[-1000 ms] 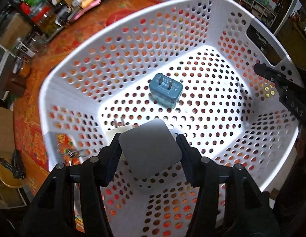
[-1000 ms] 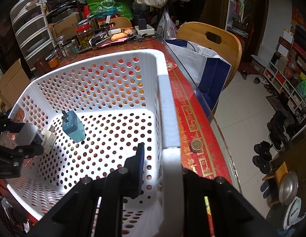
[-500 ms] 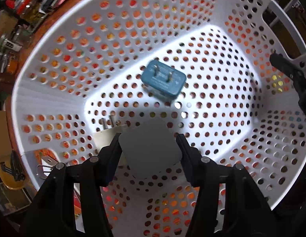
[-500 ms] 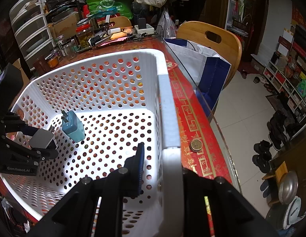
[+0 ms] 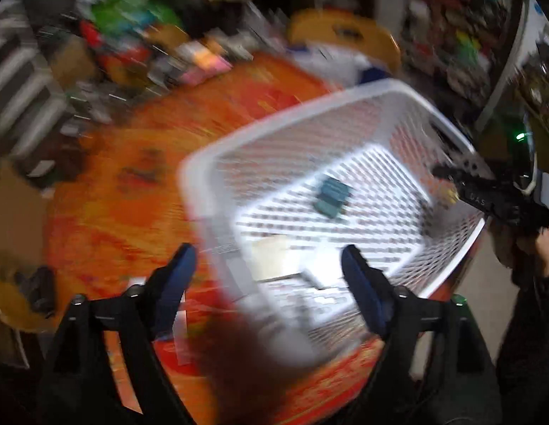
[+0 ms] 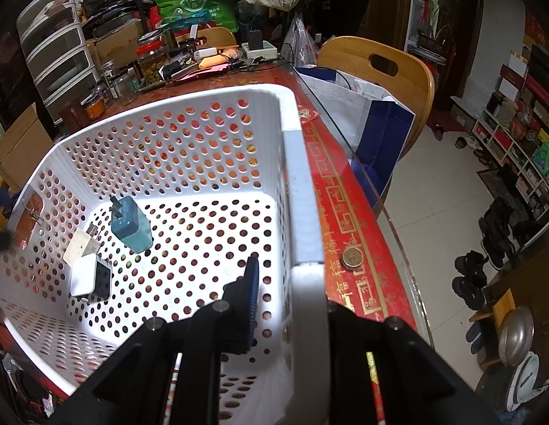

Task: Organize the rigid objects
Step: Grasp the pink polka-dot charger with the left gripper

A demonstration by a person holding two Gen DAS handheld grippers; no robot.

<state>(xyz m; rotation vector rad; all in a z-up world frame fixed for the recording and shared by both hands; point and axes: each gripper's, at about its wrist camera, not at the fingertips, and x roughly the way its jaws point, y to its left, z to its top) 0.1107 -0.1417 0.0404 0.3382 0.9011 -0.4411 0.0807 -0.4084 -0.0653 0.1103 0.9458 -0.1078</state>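
Our left gripper: jaws wide, empty | our right gripper: clamped on basket rim | white charger, teal charger: basket floor, left wall side | coin: table edge beside basket.

The left gripper sits at the bottom centre of its own blurred view, its two blue-padded fingers spread wide apart with nothing between them. The right gripper fills the bottom centre of its view, jaws closed on the white basket's near wall, one blue pad inside and the other finger hidden behind the rim. In the left view, that gripper appears at the right edge, with the person's hand gripping it just below.
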